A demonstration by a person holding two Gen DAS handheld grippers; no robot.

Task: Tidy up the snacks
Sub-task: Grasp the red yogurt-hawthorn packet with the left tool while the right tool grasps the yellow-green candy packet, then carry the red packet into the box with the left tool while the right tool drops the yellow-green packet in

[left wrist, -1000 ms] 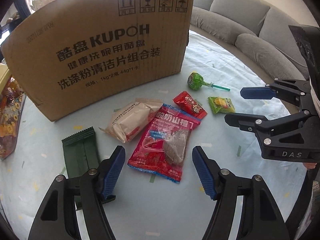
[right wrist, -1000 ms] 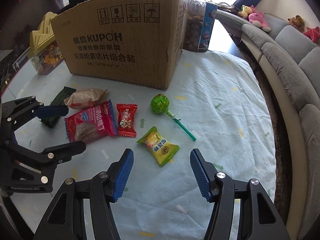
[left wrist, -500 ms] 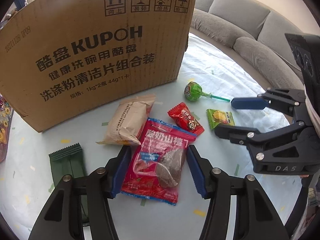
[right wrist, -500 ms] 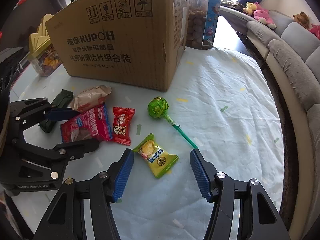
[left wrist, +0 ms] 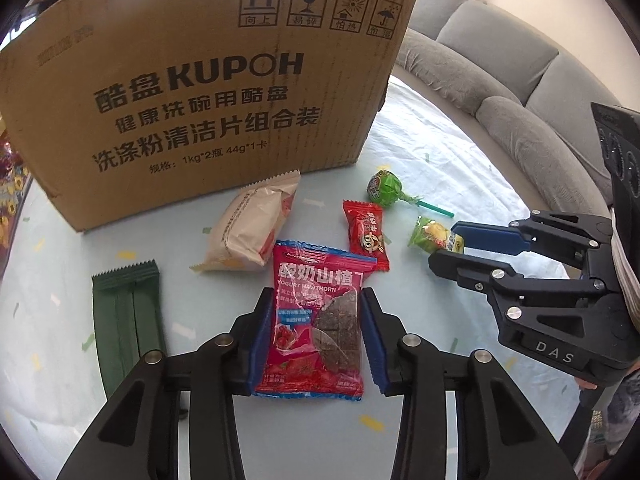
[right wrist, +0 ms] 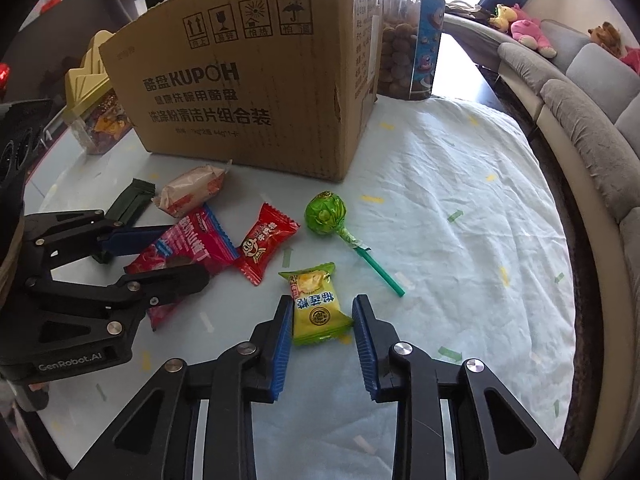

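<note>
Left gripper is closing around a red packet, right gripper around a yellow candy; all six snacks are lying outside the cardboard box

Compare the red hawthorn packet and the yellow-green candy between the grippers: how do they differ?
The hawthorn packet is red, larger and flat; the yellow-green candy is small and puffy. The left gripper closes on the packet, the right gripper on the candy. Both lie on the table.

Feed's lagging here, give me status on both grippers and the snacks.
Left gripper closing around red packet. Right gripper closing around yellow candy. Neither lifted. Nothing blocking; box behind.
</note>
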